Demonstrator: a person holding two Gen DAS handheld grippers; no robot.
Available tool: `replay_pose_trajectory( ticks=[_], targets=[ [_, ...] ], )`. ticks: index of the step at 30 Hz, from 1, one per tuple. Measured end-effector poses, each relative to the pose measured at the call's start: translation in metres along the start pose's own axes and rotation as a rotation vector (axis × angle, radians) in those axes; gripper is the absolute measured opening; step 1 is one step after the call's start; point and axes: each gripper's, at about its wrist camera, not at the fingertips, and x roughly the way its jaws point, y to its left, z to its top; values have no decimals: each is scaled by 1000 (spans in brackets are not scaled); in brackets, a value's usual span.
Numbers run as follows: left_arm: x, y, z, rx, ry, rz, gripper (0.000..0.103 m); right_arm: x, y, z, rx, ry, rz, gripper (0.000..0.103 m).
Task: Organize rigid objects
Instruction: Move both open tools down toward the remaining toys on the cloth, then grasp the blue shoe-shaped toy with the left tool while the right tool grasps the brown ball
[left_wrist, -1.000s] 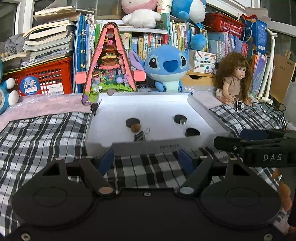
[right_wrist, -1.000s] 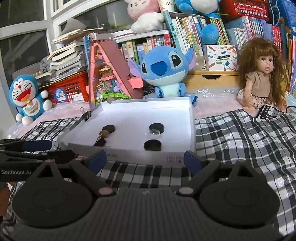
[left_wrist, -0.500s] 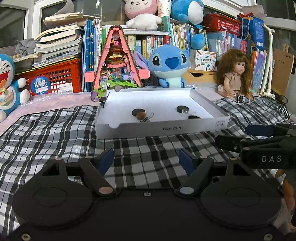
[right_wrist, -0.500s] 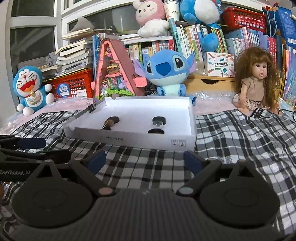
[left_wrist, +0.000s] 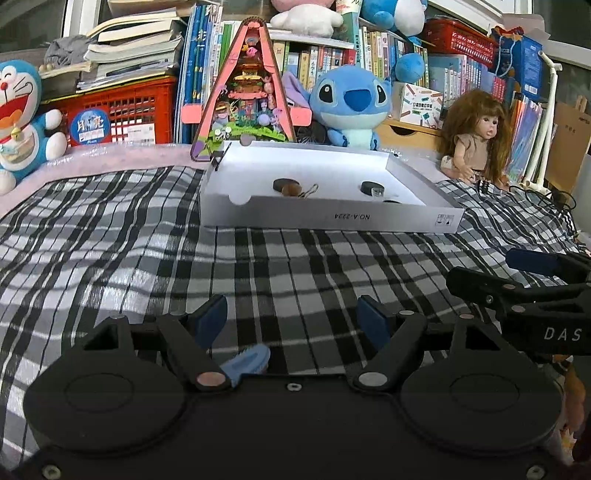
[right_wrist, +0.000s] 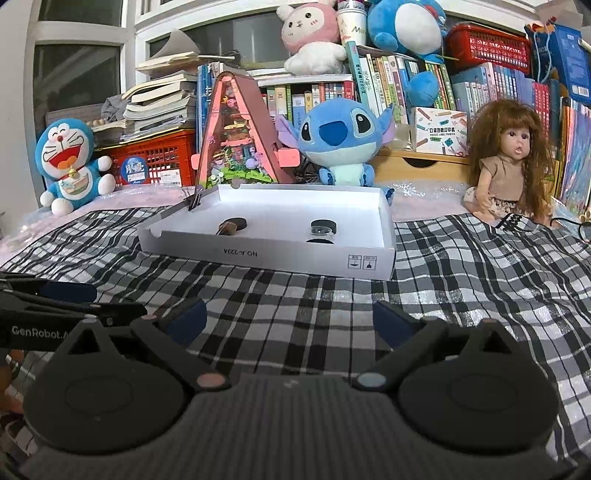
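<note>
A shallow white box (left_wrist: 332, 219) (right_wrist: 266, 254) lies on the plaid cloth. Inside it are dark round discs (left_wrist: 285, 183) (right_wrist: 323, 225), a brown bead on a key ring (left_wrist: 291, 189) and a small clear piece (left_wrist: 377, 192). My left gripper (left_wrist: 293, 317) hangs open over the cloth, well short of the box, with nothing between its blue pads. A light blue object (left_wrist: 245, 360) pokes out beside its left finger. My right gripper (right_wrist: 288, 319) is beside it on the right, jaws opening, with only cloth between them. Each gripper shows at the edge of the other's view (left_wrist: 491, 271) (right_wrist: 103, 301).
Behind the box stand a pink triangular toy house (left_wrist: 245, 99), a blue plush (left_wrist: 351, 103), a doll (left_wrist: 474, 140) and a blue cat plush (left_wrist: 18, 118), with book shelves and a red crate (left_wrist: 129, 114) at the back. A black cable (left_wrist: 535, 192) lies at the right.
Both grippers have drawn back from the box, which now looks farther away. The light blue object has come into sight under the left gripper. The right jaws stand slightly wider.
</note>
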Motion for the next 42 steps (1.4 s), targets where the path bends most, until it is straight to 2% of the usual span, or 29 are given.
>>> replay_pose_trajectory(
  ticks=[14, 27, 31, 35, 42],
  targets=[
    [-6, 2, -17, 10, -1, 38, 75, -5, 12, -16, -10, -4, 14, 102],
    [-21, 8, -32, -4, -39, 78, 75, -19, 26, -32, -49, -2, 36, 102],
    [-22, 10, -34, -19, -46, 87, 71, -25, 32, -37, -74, -17, 32, 101],
    [-25, 11, -35, -27, -54, 85, 69, -31, 35, -41, -85, -33, 35, 98],
    [-26, 12, -35, -50, -57, 69, 56, -40, 39, -44, -97, -49, 50, 83]
  ],
)
